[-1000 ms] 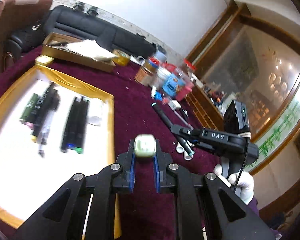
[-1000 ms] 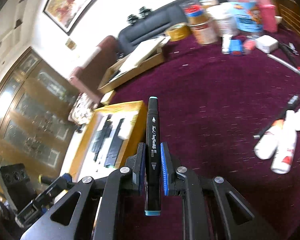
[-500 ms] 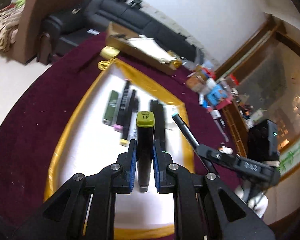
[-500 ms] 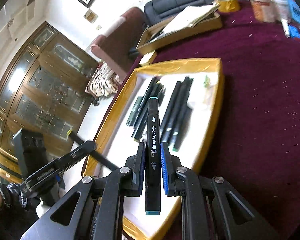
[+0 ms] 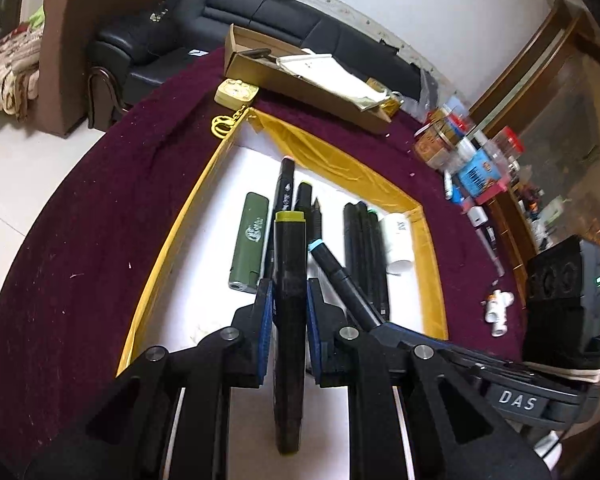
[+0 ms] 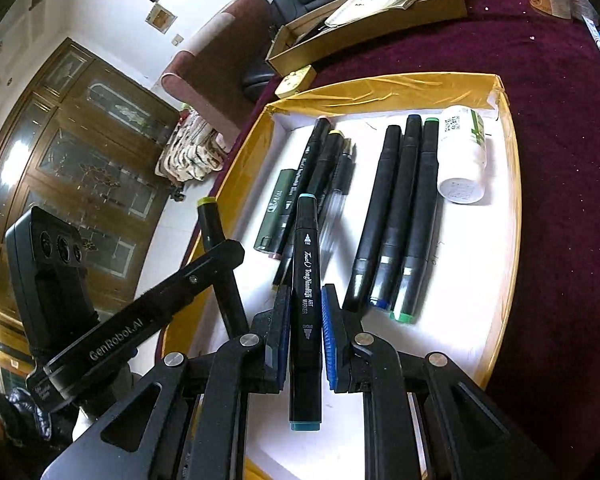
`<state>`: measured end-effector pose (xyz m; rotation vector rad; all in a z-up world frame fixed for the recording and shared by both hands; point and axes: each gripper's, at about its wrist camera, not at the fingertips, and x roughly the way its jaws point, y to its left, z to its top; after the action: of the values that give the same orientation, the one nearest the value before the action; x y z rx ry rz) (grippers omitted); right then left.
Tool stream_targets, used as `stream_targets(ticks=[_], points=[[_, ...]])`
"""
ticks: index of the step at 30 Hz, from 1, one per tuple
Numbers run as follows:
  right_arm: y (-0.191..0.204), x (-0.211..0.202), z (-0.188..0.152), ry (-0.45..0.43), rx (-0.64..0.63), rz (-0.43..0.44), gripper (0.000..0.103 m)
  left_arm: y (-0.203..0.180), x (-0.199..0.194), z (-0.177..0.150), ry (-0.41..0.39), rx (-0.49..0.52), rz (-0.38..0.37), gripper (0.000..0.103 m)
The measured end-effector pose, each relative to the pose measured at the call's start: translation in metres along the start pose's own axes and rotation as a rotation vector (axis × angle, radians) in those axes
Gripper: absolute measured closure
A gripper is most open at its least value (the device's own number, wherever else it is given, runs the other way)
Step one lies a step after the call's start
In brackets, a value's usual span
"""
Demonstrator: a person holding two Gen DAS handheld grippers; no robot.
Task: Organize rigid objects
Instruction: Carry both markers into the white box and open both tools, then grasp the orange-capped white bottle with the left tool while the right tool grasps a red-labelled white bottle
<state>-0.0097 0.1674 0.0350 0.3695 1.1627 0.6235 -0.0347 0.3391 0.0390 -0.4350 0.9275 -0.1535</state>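
Note:
My left gripper (image 5: 288,308) is shut on a black marker with an olive-yellow cap (image 5: 289,280), held over the gold-rimmed white tray (image 5: 172,240). My right gripper (image 6: 305,320) is low over the same tray (image 6: 510,200); its jaws stand a little apart around a black marker with teal ends (image 6: 306,300), with a gap on the right side. The right gripper's marker also shows in the left wrist view (image 5: 340,276). In the tray lie three black markers side by side (image 6: 400,216), several more pens (image 6: 320,168), a green lighter (image 6: 278,208) and a white bottle (image 6: 462,156).
The tray sits on a maroon cloth (image 6: 560,120). A cardboard box with papers (image 5: 300,76) and a yellow case (image 5: 236,92) lie beyond it. Jars and boxes (image 5: 468,156) crowd the far right. White tubes (image 5: 498,308) lie right of the tray.
Both grippers have swung from the maroon cloth to low over the tray, side by side. The right jaws have parted slightly around the teal marker.

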Motion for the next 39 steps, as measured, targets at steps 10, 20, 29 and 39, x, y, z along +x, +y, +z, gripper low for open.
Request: stream_targets(ticks=[10, 20, 29, 39], points=[[-0.003, -0.004, -0.009, -0.011, 0.01, -0.044, 0.09, 0.012, 0.001, -0.009, 0.003, -0.035, 0.028, 0.086], [-0.003, -0.015, -0.03, -0.016, -0.03, -0.037, 0.089, -0.007, -0.035, -0.019, -0.064, -0.083, -0.036, 0.047], [-0.064, -0.12, -0.055, -0.217, -0.076, -0.024, 0.086, -0.068, -0.056, -0.035, -0.126, -0.032, -0.188, 0.031], [-0.247, -0.264, -0.077, -0.486, 0.269, -0.397, 0.077, -0.175, -0.006, -0.085, 0.032, 0.178, -0.278, 0.03]])
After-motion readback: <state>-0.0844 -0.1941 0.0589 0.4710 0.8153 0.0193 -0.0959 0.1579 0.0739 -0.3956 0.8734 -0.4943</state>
